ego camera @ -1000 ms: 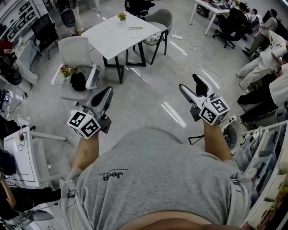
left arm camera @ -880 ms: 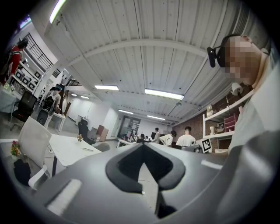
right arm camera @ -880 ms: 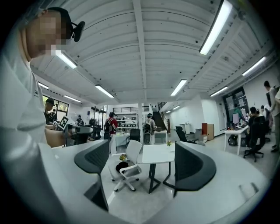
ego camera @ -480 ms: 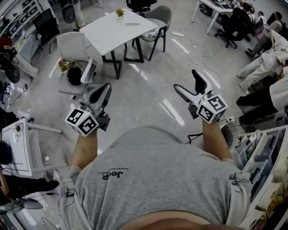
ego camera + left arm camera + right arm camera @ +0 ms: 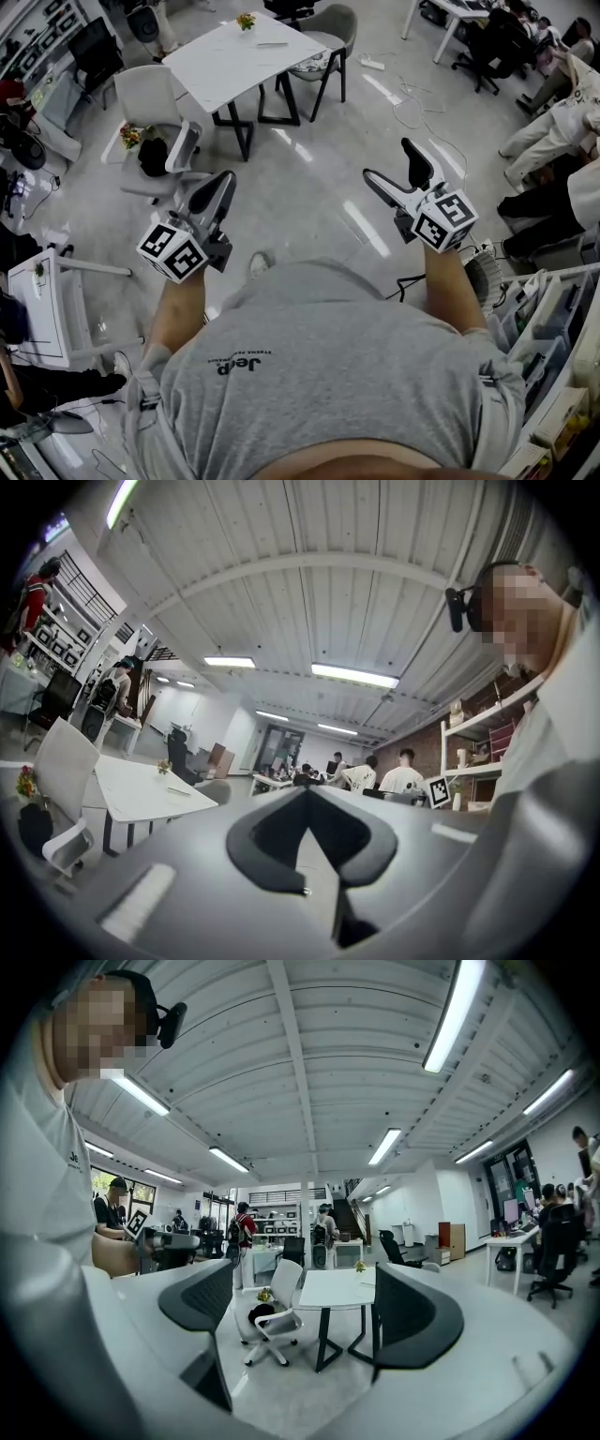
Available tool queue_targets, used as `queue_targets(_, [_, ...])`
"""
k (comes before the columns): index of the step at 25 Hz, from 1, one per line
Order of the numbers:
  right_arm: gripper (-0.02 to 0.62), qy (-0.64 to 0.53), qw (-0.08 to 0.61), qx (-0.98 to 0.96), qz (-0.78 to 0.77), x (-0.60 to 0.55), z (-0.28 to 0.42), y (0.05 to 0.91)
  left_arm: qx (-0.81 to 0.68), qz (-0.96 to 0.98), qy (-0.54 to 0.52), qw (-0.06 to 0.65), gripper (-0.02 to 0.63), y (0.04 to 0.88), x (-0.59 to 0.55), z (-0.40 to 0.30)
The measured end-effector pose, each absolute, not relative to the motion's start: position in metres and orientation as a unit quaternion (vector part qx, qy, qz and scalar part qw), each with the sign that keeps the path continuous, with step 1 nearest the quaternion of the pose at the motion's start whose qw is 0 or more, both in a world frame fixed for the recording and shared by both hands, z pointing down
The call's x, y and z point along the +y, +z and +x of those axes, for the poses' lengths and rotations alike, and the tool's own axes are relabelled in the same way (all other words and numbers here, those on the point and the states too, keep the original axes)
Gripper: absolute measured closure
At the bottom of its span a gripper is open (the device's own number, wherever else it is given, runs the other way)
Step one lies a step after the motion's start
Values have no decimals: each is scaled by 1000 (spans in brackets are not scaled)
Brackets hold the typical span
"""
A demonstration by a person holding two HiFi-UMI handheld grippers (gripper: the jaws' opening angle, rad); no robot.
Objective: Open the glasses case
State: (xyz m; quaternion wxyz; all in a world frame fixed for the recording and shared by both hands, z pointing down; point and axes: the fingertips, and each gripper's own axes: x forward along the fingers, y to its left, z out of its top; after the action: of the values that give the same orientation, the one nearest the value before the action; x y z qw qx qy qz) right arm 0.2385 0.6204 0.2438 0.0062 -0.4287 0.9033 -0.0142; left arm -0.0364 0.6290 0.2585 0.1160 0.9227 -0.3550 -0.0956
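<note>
The left gripper (image 5: 225, 183) has its two jaws pressed together, tip against tip, and its own view (image 5: 305, 799) shows nothing between them. The right gripper (image 5: 387, 159) has its jaws spread wide, and in its own view (image 5: 302, 1307) the gap between them is free; through it, far off, only a white table (image 5: 339, 1290) and a white chair (image 5: 277, 1312) can be seen. Both grippers are held out level in front of the person, side by side and well apart, above a shiny grey floor (image 5: 309, 202), and neither touches anything. The person wears a grey T-shirt (image 5: 319, 375). Further out in the head view, the white table (image 5: 234, 70) stands well ahead of both grippers, with a small flower pot (image 5: 246, 21) at its far end. Near the pot a small flat object (image 5: 272, 44) lies on the table; it is too small to tell whether it is the glasses case. A grey chair (image 5: 336, 28) stands beside the table. Several people (image 5: 553, 103) sit at the right edge.
</note>
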Motion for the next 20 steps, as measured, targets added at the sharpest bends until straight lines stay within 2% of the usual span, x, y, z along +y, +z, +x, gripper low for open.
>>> queue_targets(9, [147,-14,-24,887,-461,526,201,261,-307,935,-113,135,557,285,509,-64])
queue_targets(15, [147,-15,-25,866,-499,402,158,254,-256,950,-115,135,557,279,365,-94])
queue_targets(20, [149,-14,-19,861,-508,282,103,233,-241,957,-110,118,557,259,242,-147])
